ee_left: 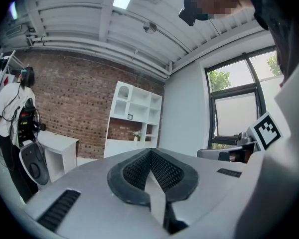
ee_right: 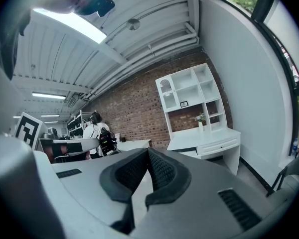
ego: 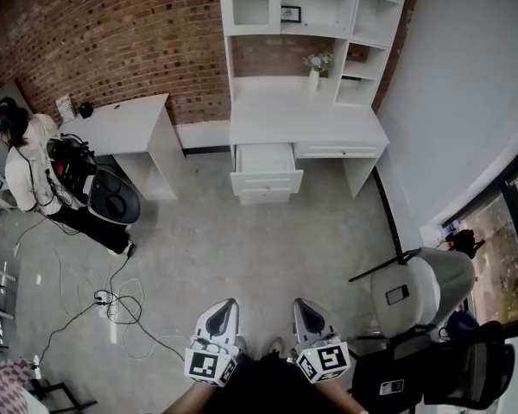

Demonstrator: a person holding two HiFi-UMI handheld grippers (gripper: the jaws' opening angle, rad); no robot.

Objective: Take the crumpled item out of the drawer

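The left gripper (ego: pixel 227 307) and the right gripper (ego: pixel 301 305) sit side by side at the bottom of the head view. They are smooth pale-grey wedges, and each carries a cube with black-and-white square markers. In the left gripper view the left gripper (ee_left: pixel 149 151) has its two dark pads, ribbed with a fine grid, pressed together at the tip with nothing between them. The right gripper (ee_right: pixel 147 150) shows the same in its own view: rounded black pads meet along a thin seam and pinch nothing. Both are well apart from the white desk (ego: pixel 328 128), a flat-topped piece with a boxy open-shelf hutch (ego: pixel 328 7), set against a rough red brick wall (ego: pixel 112 33). The desk's left drawer (ego: pixel 266 179) stands pulled out, with a panelled white front. Its pale inside is too small to show whether the crumpled item lies there. A slim white vase of small flowers (ego: pixel 315 69) stands upright on the desktop. The floor (ego: pixel 268 248) is mottled grey concrete, with thin cables (ego: pixel 112 304) looping across it at the left. Near a smaller plain white table (ego: pixel 125 115), a person (ego: pixel 26 166) in a white top stands beside a curved black-and-grey chair (ego: pixel 112 198). A padded grey chair (ego: pixel 432 287) stands to the right.
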